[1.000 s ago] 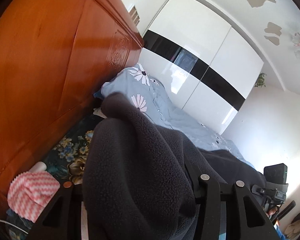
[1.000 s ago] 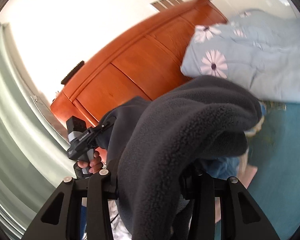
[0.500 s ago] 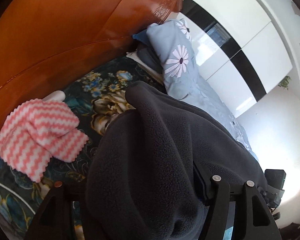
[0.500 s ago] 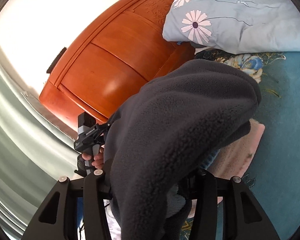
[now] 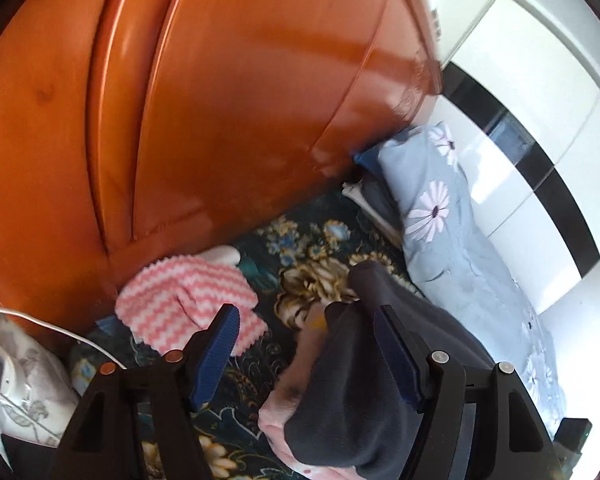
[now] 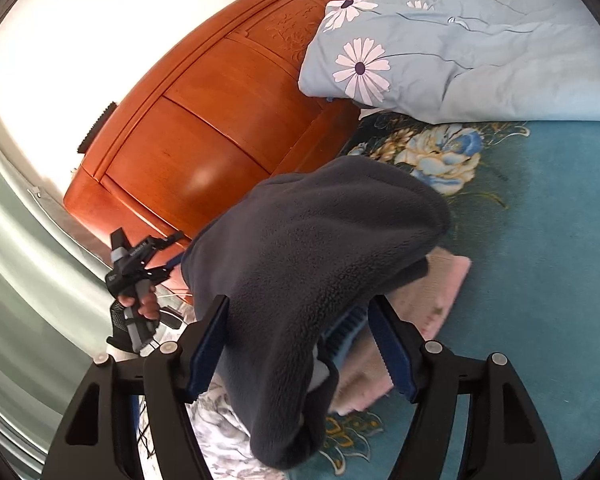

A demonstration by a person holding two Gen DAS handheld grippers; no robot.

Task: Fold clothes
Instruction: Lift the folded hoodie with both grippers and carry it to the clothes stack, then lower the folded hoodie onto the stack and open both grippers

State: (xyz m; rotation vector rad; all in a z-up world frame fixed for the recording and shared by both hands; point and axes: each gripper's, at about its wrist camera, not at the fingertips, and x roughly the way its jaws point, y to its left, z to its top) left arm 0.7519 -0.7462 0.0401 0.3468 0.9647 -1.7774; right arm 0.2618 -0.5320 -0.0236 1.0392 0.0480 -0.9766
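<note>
Floral bedspread (image 5: 308, 280) lies under both grippers. Left gripper (image 5: 312, 348) and right gripper (image 6: 298, 344) now stand apart, the dark fleece (image 6: 316, 248) released onto a pink garment (image 6: 428, 300). Nearby: headboard (image 5: 220, 100), striped cloth (image 5: 184, 300), quilt (image 6: 480, 48).

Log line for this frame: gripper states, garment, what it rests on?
left gripper: open | right gripper: open | dark fleece: released, draped on pink folded item | surface: floral bedspread
</note>
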